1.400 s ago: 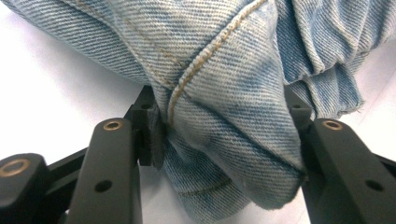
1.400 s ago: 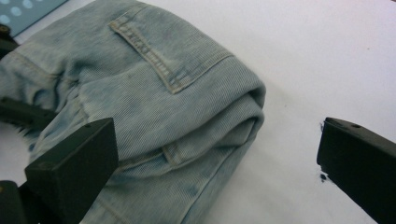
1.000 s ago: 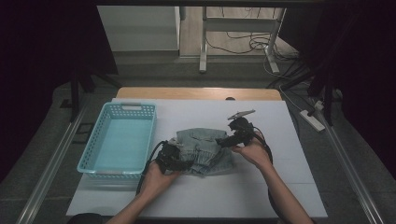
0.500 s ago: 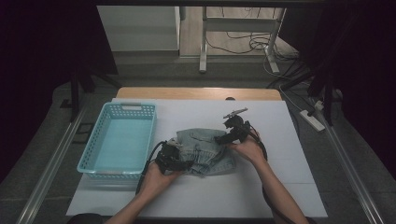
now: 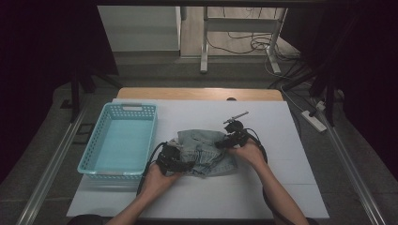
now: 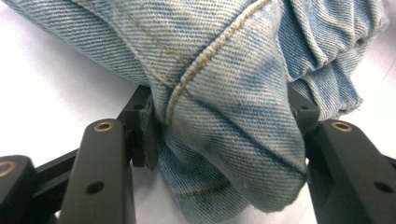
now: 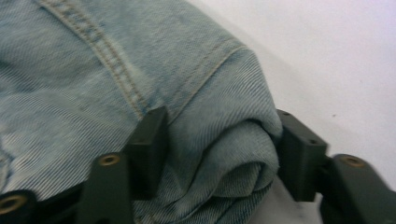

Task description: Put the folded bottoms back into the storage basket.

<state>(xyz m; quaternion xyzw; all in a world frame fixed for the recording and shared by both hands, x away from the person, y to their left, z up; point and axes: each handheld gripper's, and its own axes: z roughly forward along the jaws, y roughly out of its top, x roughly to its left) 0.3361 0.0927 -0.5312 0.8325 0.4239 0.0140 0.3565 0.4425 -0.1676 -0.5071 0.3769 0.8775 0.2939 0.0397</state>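
denim garment (image 6: 224, 121): cut off by top, right and bottom edges in the left gripper view; by top, left and bottom edges in the right gripper view (image 7: 93, 84).
garment type: folds bunched, cannot tell.
left gripper (image 5: 174, 160): jaw tips hidden by cloth in the high view.
right gripper (image 5: 228, 140): tips hidden likewise; near jaws blurred in its own view.
forearms: cut off at the bottom edge.

Dim room; grey floor (image 5: 155, 70); white table legs (image 5: 204, 42); cables (image 5: 256, 44); power strip (image 5: 313, 120).
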